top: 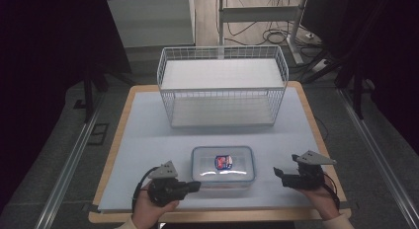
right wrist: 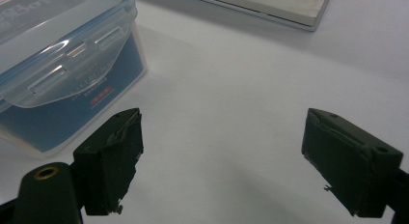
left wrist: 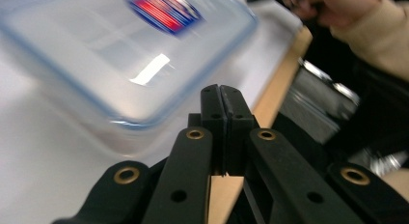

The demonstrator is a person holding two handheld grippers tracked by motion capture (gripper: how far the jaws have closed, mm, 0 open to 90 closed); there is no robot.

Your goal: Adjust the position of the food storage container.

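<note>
Grippers' hands [top: 153, 209] low on pale mat [top: 148, 135], dark room around.

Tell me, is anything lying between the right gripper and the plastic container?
No. In the high view, bare white table mat separates the right gripper from the plastic container; the right gripper view agrees.

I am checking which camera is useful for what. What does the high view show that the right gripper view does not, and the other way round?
High view alone: the white wire basket, the left gripper beside the container, and the lid's red and blue label.

Right gripper view alone: the container's side latch up close, and the right gripper with its jaws wide apart.

Both: the clear plastic container on the white table top.
</note>
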